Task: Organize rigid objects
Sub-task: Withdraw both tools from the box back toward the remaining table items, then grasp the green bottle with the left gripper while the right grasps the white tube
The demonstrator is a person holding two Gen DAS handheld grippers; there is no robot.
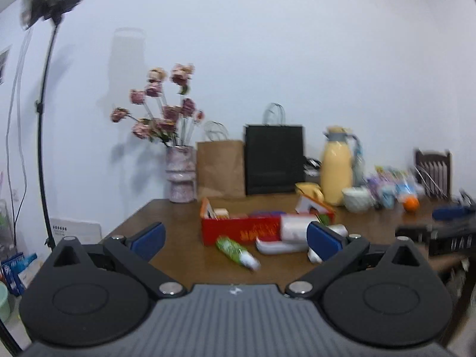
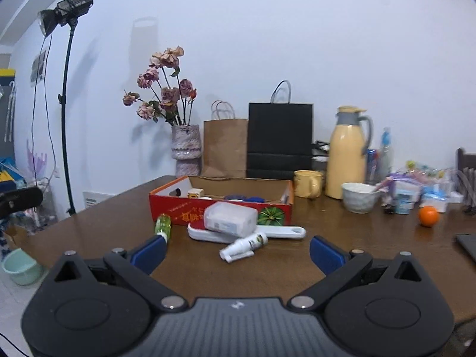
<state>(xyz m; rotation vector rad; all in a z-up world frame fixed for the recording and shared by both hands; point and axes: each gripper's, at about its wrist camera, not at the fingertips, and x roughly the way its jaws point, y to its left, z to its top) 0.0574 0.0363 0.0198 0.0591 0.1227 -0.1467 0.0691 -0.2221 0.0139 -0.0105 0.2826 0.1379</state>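
Note:
A red cardboard box [image 2: 178,206] [image 1: 238,229] sits mid-table with small items inside. In front of it lie a green bottle [image 2: 162,223] [image 1: 233,248], a clear plastic container [image 2: 230,218] resting on a white flat tool [image 2: 282,232], and a small white bottle [image 2: 244,245]. My right gripper [image 2: 236,255] hovers open just short of the white bottle, nothing between its blue pads. My left gripper [image 1: 236,239] is open too, held back from the green bottle; its right pad hides part of the white items.
Along the back of the brown table [image 2: 357,238] stand a vase of dried roses [image 2: 187,148], brown [image 2: 225,148] and black [image 2: 279,139] paper bags, a yellow mug [image 2: 308,183], a cream thermos [image 2: 346,157], a bowl [image 2: 358,197], packets and an orange [image 2: 428,215]. A light stand [image 2: 65,119] rises at left.

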